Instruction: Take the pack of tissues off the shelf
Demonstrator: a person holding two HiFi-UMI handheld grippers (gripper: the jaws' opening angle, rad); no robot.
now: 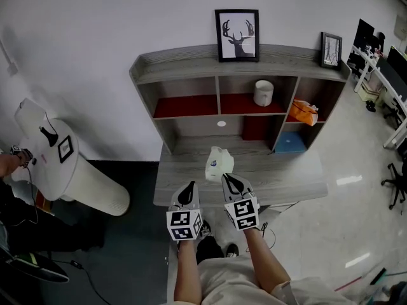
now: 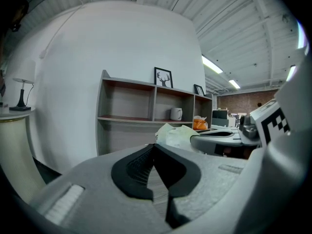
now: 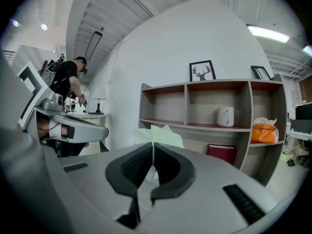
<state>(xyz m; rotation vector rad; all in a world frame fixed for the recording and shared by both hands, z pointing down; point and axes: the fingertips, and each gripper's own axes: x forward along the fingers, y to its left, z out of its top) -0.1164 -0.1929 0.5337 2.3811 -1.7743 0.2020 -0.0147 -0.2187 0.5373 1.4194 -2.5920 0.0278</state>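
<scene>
A grey shelf point(image 1: 191, 65) stands at the back of a grey table point(image 1: 286, 176) against a white wall. A white round stand point(image 1: 89, 183) sits well to the left of the table. On top of the shelf are a deer picture point(image 1: 237, 35) and, at the right end, a smaller frame point(image 1: 331, 49). A white mug point(image 1: 263, 93) stands in the upper middle compartment. An orange bag point(image 1: 304, 112) lies in the right one, with a blue box point(image 1: 290, 142) in the compartment below it.

The pack of tissues point(image 1: 219, 162) is off the shelf. It rests on the table in front of it, just ahead of both grippers.

The left gripper point(image 1: 189, 185) hovers over the table's near edge with its jaws together and nothing between them. The right gripper point(image 1: 227, 176) is beside it, jaws also closed tip to tip and empty. Its tip is just at the pack's near right edge, and I cannot tell whether they touch.
</scene>
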